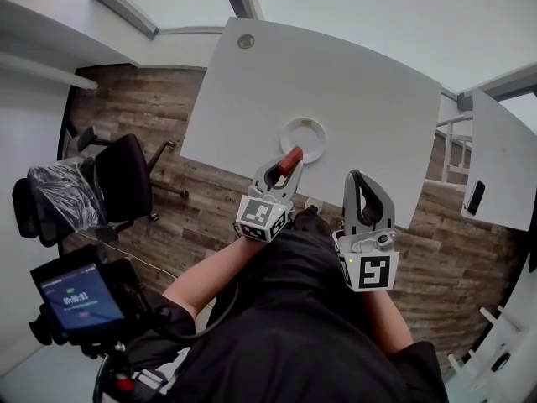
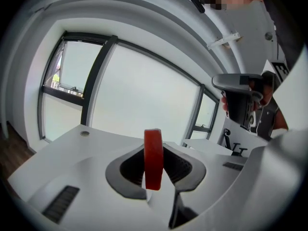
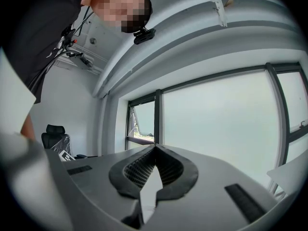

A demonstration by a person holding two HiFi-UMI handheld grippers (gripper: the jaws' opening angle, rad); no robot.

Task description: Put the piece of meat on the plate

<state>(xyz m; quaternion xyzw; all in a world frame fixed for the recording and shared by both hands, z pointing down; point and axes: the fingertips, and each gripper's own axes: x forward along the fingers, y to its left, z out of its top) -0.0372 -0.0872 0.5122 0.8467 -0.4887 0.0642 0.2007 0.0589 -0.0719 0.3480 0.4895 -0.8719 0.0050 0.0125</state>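
Observation:
A white round plate (image 1: 304, 138) sits near the front edge of the white table (image 1: 352, 82). My left gripper (image 1: 284, 170) is shut on a red piece of meat (image 1: 290, 159), held on edge just short of the plate's near rim. In the left gripper view the meat (image 2: 153, 153) stands upright between the jaws of the left gripper (image 2: 155, 170), with the table (image 2: 72, 143) beyond; the plate is hidden there. My right gripper (image 1: 361, 193) hovers at the table's front edge, right of the plate. It is shut and empty, its jaws meeting in the right gripper view (image 3: 155, 153).
A black office chair (image 1: 117, 183) stands on the wooden floor at the left. A phone with a timer on a stand (image 1: 80, 296) is at the lower left. A second white table (image 1: 503, 166) at the right carries a dark device (image 1: 475, 197). A grommet (image 1: 245, 41) marks the main table's far edge.

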